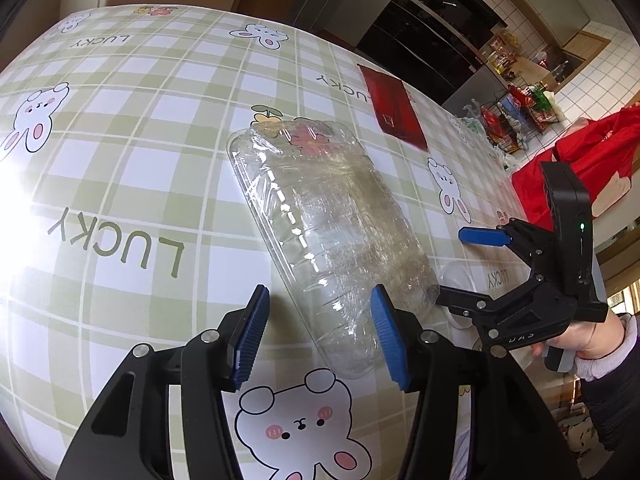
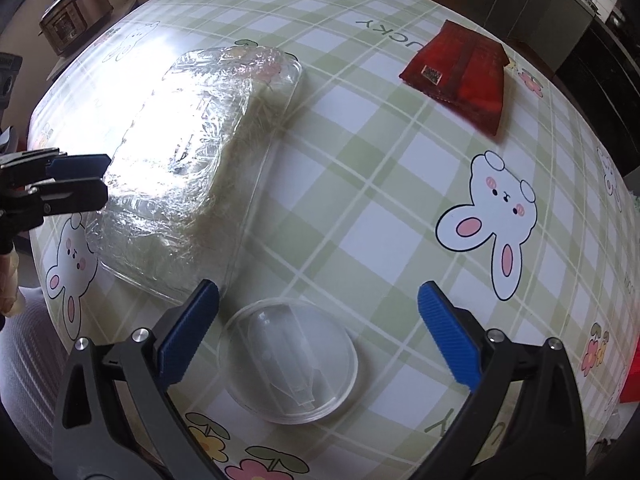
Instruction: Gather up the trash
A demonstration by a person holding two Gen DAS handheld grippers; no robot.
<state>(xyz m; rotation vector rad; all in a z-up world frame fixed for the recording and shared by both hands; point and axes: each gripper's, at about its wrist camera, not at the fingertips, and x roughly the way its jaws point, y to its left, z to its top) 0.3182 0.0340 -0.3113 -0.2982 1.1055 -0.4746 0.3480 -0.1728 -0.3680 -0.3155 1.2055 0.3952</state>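
**Clear plastic tray between our left jaws, lid under our right**

Clear plastic is what we have on the table: a long tray [image 1: 332, 240] wrapped in crinkled film lies flat on the green-and-white checked tablecloth [image 1: 132, 128] with its rabbit prints and "LUCKY" lettering. Our left gripper [image 1: 320, 336] points down at the near end of that tray. Its jaws stand apart with the tray's end between them; the right-hand blue pad [image 1: 388, 336] sits against the tray's edge, while the left-hand pad [image 1: 252, 340] is clear of it, so nothing is clamped.

Our right gripper [image 2: 318, 332] hangs over a round transparent lid [image 2: 288, 360] that rests on the cloth just beside the tray's corner. Its jaws are wide apart and touch nothing; the lid lies between the two blue pads, nearer the left one. From the left wrist view we see this gripper to the right of the tray, held by a hand [image 1: 588, 336] in a pale cuff.

Farther across the table, well apart from the tray, lies a flat red packet [image 2: 460, 72]. A red cloth [image 1: 592, 160] sits at the table's far right edge.
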